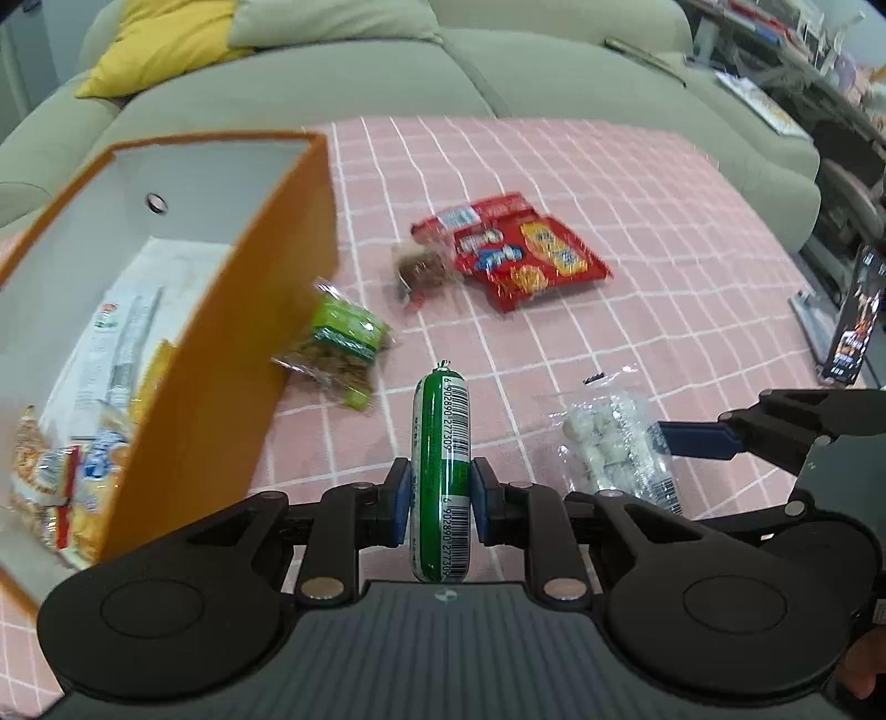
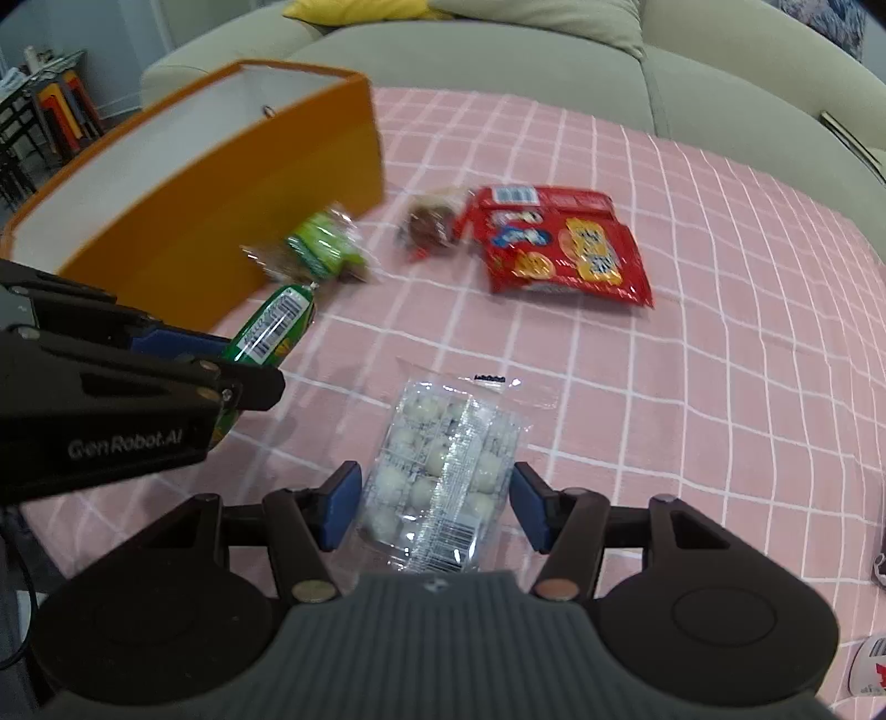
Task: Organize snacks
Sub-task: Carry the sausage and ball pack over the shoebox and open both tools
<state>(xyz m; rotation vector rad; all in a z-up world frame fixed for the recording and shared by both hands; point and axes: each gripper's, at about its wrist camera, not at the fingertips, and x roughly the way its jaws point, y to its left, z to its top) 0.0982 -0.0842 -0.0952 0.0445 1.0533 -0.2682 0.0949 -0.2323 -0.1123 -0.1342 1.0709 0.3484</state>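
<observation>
My left gripper (image 1: 440,498) is shut on a green sausage stick (image 1: 440,432) with a barcode, held lengthwise above the pink cloth. In the right wrist view the same sausage (image 2: 271,324) pokes out of the left gripper at the left edge. My right gripper (image 2: 434,498) is shut on a clear bag of white balls (image 2: 437,459); its pads press on both sides of the bag. That bag (image 1: 609,443) also shows at the right of the left wrist view. An open orange box (image 1: 221,343) (image 2: 221,183) stands to the left with several snack packets (image 1: 83,415) inside.
On the pink checked cloth (image 1: 637,183) lie a red cracker bag (image 1: 520,249) (image 2: 559,249), a small brown packet (image 1: 421,266) (image 2: 432,224) and a green packet (image 1: 340,343) (image 2: 321,249) beside the box. A grey-green sofa (image 1: 332,72) with a yellow cushion (image 1: 160,44) stands behind.
</observation>
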